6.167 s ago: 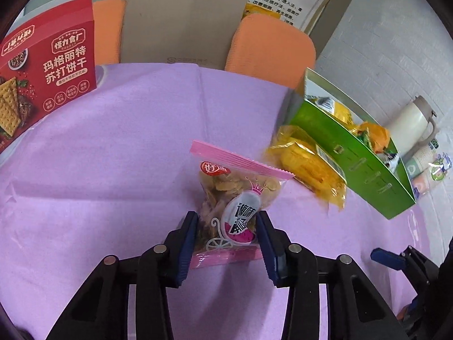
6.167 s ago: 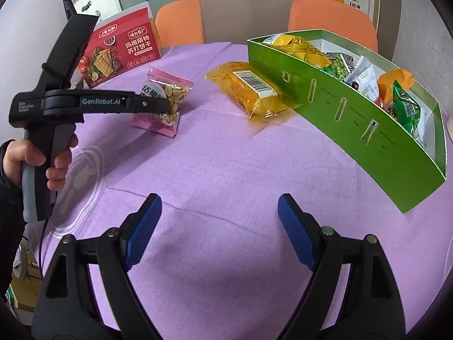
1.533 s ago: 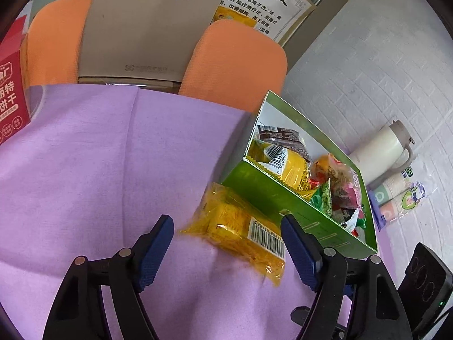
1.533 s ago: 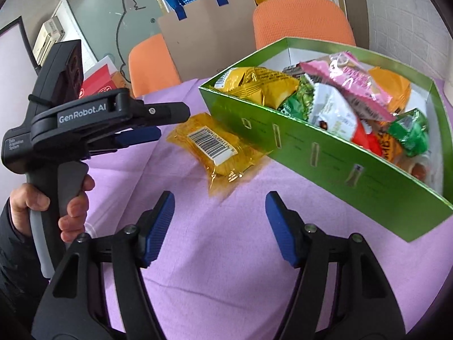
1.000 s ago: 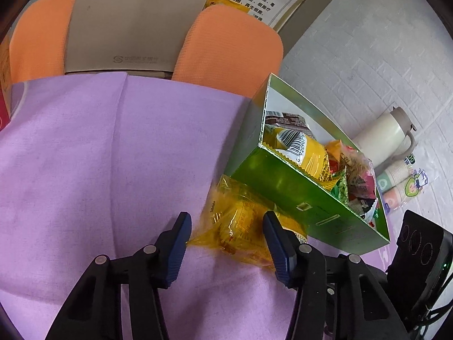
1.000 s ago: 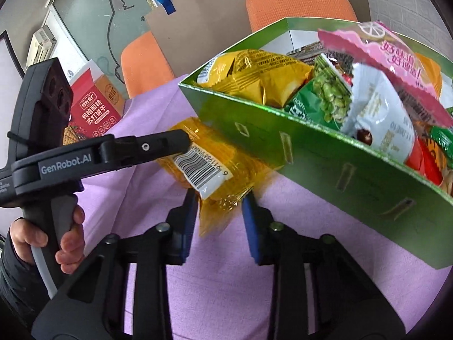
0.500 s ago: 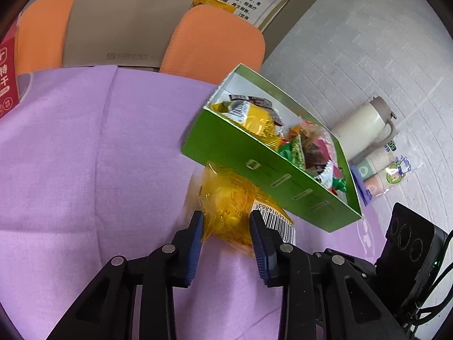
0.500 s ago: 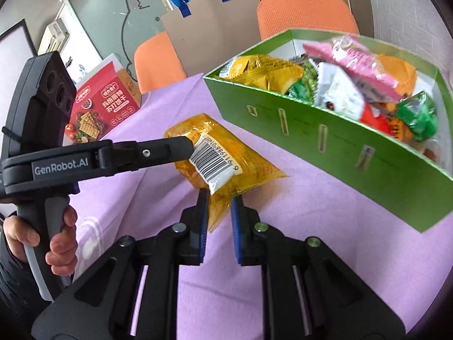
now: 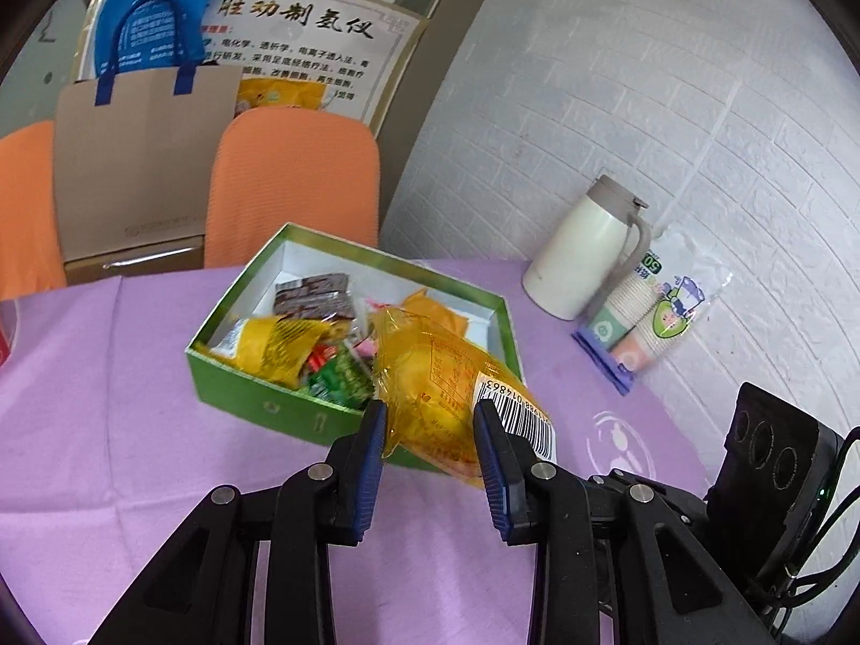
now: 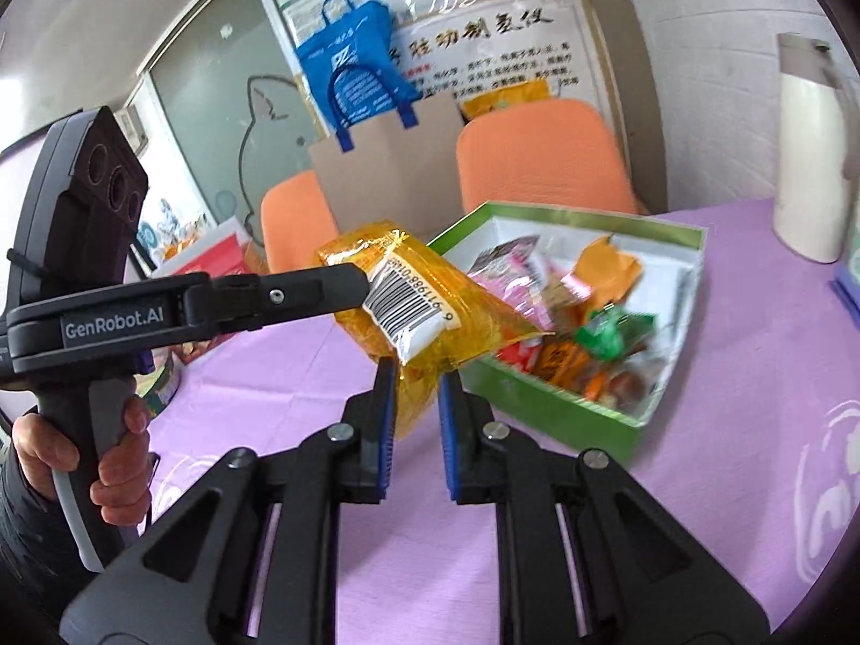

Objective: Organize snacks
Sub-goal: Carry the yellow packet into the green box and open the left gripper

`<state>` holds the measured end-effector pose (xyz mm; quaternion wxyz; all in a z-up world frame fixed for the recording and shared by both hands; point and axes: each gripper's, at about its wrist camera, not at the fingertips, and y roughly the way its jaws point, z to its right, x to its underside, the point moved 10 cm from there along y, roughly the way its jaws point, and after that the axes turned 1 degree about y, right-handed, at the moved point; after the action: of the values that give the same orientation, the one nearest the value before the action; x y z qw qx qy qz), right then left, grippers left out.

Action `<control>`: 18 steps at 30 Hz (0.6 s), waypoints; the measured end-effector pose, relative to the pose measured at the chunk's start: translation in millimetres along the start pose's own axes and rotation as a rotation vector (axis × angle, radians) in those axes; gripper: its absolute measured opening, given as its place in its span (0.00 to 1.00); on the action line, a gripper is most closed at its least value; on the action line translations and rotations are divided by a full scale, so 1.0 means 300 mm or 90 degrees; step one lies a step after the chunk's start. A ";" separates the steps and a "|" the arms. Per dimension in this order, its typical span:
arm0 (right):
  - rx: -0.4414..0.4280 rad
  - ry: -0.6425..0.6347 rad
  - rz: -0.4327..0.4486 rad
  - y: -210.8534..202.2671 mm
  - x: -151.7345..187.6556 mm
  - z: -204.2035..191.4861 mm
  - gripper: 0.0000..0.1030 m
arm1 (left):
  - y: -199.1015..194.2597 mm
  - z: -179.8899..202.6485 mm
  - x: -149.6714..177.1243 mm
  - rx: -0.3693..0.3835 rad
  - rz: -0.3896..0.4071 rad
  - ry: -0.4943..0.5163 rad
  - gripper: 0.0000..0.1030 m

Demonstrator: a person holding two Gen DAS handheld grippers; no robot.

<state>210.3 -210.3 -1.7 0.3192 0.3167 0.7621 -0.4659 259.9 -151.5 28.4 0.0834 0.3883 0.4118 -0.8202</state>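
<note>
1. the yellow snack bag (image 9: 441, 392) is up off the purple tablecloth (image 9: 107, 430), held in the air just at the near edge of the green box (image 9: 258, 392).
2. the left gripper (image 9: 427, 430) has its blue pads on either side of the bag's lower body; they look pressed against the crinkled plastic, so i judge it clamped on the bag, though the jaws stand fairly wide because the bag is bulky there.
3. the right gripper (image 10: 416, 392) is nearly closed, pinching a thin lower corner of the same bag (image 10: 424, 312); its pads stand close together with yellow film between them.
4. so both tools share one bag, and the person's hand (image 10: 102, 457) shows on the left handle in the right wrist view.
5. the relation that matters: the box opening lies straight ahead of both grippers and a little lower, with the bag's long axis pointing from the pads up and forward over the near wall (image 10: 543, 403).
6. the box already holds a heap of packets (image 9: 301, 344), thick along the near side; bare white floor (image 9: 301, 263) shows toward the far corner.
7. my guess is the next move is forward over the wall, then both grippers let go; neither is clearly nearer.
8. risk: the bag could catch on the wall or perch on the heap.
</note>
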 end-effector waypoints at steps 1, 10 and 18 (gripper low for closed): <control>0.007 0.004 0.009 -0.013 -0.016 0.021 0.16 | 0.014 0.028 -0.014 0.003 0.002 0.008 0.32; 0.045 0.047 0.031 -0.020 -0.082 0.229 0.16 | 0.211 0.154 -0.101 0.027 -0.018 0.039 0.32; 0.050 0.077 -0.020 0.128 -0.064 0.361 0.16 | 0.402 0.053 -0.102 0.004 -0.064 0.013 0.32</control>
<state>272.5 -298.5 -45.3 0.2526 0.3442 0.7659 -0.4807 327.0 -246.9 -18.0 0.0368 0.3754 0.4292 -0.8206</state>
